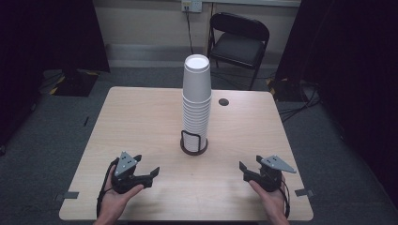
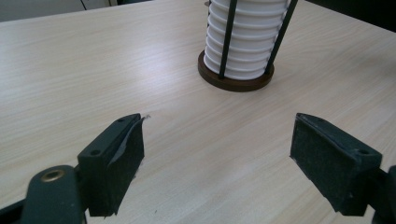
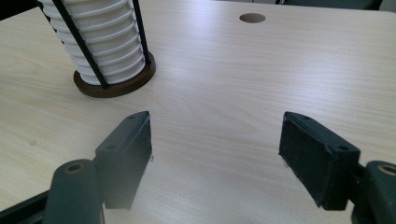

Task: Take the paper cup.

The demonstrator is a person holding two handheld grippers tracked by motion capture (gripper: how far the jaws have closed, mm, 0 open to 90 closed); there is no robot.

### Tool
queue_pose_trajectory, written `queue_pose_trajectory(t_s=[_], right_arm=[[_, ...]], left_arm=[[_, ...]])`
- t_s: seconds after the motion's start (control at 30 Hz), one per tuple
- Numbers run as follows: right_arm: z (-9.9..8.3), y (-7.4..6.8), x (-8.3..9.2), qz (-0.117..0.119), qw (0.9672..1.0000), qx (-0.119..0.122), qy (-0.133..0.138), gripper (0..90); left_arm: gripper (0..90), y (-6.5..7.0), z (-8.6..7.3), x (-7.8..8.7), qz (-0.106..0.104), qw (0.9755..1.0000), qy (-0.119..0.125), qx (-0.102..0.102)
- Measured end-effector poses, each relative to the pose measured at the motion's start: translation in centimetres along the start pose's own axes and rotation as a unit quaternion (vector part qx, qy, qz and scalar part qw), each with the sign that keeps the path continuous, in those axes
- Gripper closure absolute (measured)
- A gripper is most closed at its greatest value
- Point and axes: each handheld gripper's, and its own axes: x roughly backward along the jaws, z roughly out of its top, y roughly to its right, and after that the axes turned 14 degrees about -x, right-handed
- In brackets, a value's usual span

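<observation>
High view: pale wood-grain rectangular surface (image 1: pixel 141 122) carries everything. Black folding chair (image 1: pixel 239 42) stands on the floor behind the cup stack. The tall stack of nested white paper cups (image 1: pixel 196 103) stands upright mid-surface, mouth of the top cup up. Its foot sits in a round dark-brown holder with black wire uprights (image 1: pixel 194 146).

Left claw (image 1: pixel 147 165) rests near and to the left of the stack, on the person's side. Right claw (image 1: pixel 249 162) mirrors it to the right of the stack. Both are well apart from the stack and both point inward toward it. Small round cable hole (image 1: pixel 223 101) lies just right of the stack, on its far side.

Claw state: both have jaws standing wide with nothing between them, just bare wood under the pads.

Step in hand, as I judge it: the approach to take a cup off the stack.
- Go in high, above the wire uprights, since low down they block the cup walls.
- Grip the top cup by its wall just under the rim, and lightly, because paper crushes.
- The other claw should steady the cups below or the holder, so that one cup lifts and not several.
- Lift straight up; the stack is tall and could tip.

View differences:
- High view gives the stack's full height and the top cup's mouth.
- Left and right gripper views give the bottom rims, the uprights and the pad faces close up, with the stack top cut off.
- Left gripper view shows a frayed pad edge on one jaw.
</observation>
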Motion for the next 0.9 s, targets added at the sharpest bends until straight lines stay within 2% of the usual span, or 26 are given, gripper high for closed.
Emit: queue_pose_trajectory(t_s=[0.17, 0.27, 0.37, 0.5, 0.63, 0.7, 0.87, 0.9], right_arm=[[0.1, 0.3, 0.3, 0.0, 0.9999, -0.015, -0.006, 26.2], [0.2, 0.4, 0.4, 0.012, 0.9996, -0.024, -0.011, 26.7], [0.4, 0.4, 0.2, 0.021, 0.9991, -0.022, -0.029, 26.7], [0.6, 0.3, 0.3, 0.028, 0.9989, -0.02, -0.031, 26.6], [0.6, 0.2, 0.7, 0.037, 0.9987, -0.025, -0.026, 26.6], [0.7, 0.0, 1.0, 0.039, 0.9987, -0.021, -0.024, 26.4], [0.7, -0.3, 1.3, 0.04, 0.9988, -0.018, -0.022, 26.4], [0.6, -0.3, 1.2, 0.04, 0.9987, -0.018, -0.025, 26.2]], left_arm=[[16.6, 0.4, 0.2, -0.1, -0.005, 0.9999, 0.003, -0.008], [16.8, 0.6, 0.3, -0.1, -0.013, 0.9998, 0.002, -0.011], [18.3, 0.8, 0.2, 0.0, -0.018, 0.9998, -0.003, -0.001], [18.1, 0.8, 0.3, 0.1, -0.018, 0.9998, 0.003, 0.001], [18.0, 1.5, 0.4, 0.8, -0.023, 0.9996, 0.006, 0.014], [17.6, 2.3, 0.8, 1.5, -0.024, 0.9995, 0.017, -0.002], [16.8, 2.9, 2.0, 2.2, -0.03, 0.9987, 0.041, -0.01], [16.4, 3.0, 2.4, 2.4, -0.03, 0.9981, 0.05, -0.019]])
